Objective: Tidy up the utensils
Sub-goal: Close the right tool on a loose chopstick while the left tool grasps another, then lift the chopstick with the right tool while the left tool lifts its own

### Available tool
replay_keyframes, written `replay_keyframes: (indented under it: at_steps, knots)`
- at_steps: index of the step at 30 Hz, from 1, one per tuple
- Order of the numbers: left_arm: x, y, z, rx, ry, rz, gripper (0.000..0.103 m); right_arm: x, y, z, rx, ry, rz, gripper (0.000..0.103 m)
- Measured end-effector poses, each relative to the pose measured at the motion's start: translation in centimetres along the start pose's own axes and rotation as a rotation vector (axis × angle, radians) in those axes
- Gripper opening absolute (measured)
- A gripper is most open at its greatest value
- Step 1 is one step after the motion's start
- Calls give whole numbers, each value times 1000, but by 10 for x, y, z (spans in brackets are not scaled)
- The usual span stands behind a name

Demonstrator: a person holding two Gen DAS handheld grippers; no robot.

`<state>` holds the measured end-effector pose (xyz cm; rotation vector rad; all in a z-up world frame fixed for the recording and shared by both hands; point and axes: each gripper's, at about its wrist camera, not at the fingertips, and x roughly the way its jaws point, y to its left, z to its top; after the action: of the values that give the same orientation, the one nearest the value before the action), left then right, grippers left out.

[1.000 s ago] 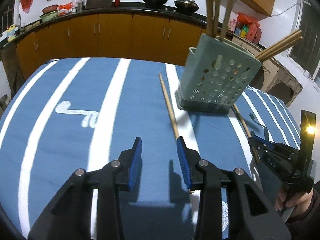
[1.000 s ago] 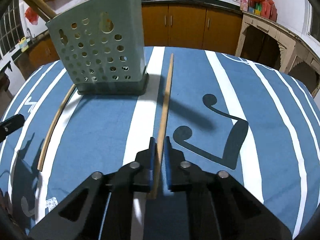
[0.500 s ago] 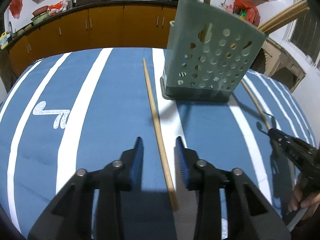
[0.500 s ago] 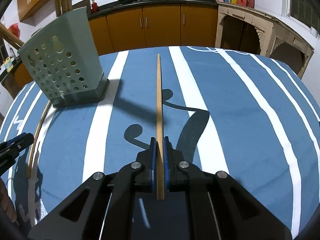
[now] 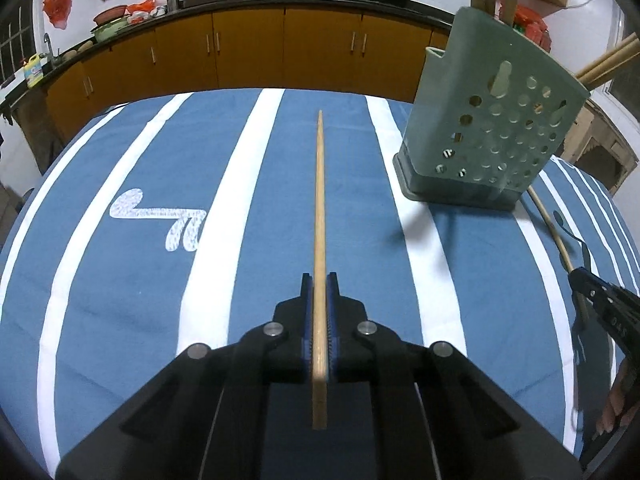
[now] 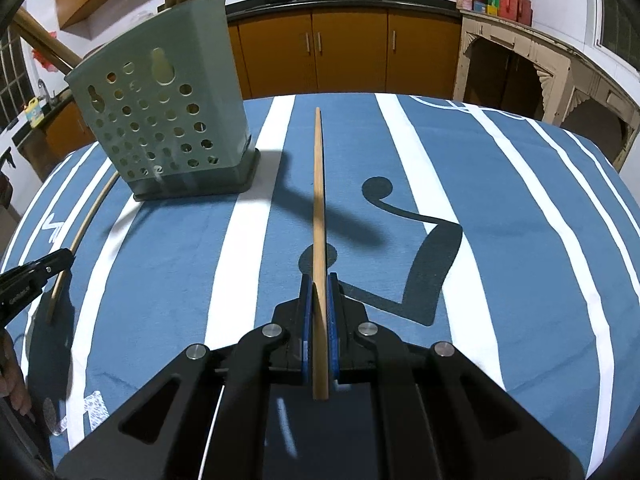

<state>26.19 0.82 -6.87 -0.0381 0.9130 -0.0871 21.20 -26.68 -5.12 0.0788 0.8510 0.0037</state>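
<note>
My left gripper (image 5: 319, 280) is shut on a wooden chopstick (image 5: 319, 200) that points straight ahead over the blue striped cloth. My right gripper (image 6: 319, 282) is shut on another wooden chopstick (image 6: 318, 184), held above the cloth with its shadow below. The grey-green perforated utensil holder (image 5: 488, 128) stands at the right in the left wrist view and at the left in the right wrist view (image 6: 160, 120), with several chopsticks standing in it. Each wrist view shows the other gripper's chopstick (image 5: 554, 232) (image 6: 82, 232) beside the holder.
The table is covered by a blue cloth with white stripes (image 5: 248, 184). Orange kitchen cabinets (image 5: 280, 48) with pans on the counter run along the back. A carved side cabinet (image 6: 520, 72) stands at the right.
My left gripper has closed on the chopstick that lay between its open fingers. My right gripper keeps its chopstick and has lifted it. The holder has shifted sideways in both views.
</note>
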Motion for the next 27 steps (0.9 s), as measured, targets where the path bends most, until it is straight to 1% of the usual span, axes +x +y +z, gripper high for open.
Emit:
replay_keyframes:
  at_steps: [2, 5, 7, 10, 22, 27]
  knots:
    - [-2, 0, -2, 11, 0, -14, 9, 0, 0, -1, 0, -2, -1, 8]
    - [-2, -3, -6, 34, -16, -20, 14, -1, 3, -1, -10, -7, -15, 8]
    - [-2, -6, -6, 52, -16, -24, 21, -1, 3, -2, -12, -7, -18, 8]
    - [-1, -11, -6, 70, -14, -15, 25, -1, 4, -2, -10, -7, -15, 8]
    - [0, -11, -5, 70, -15, -13, 26, -1, 3, -2, -13, -6, -19, 9]
    - [-4, -9, -9, 74, -14, 5, 26, -2, 3, -3, -12, -6, -21, 9]
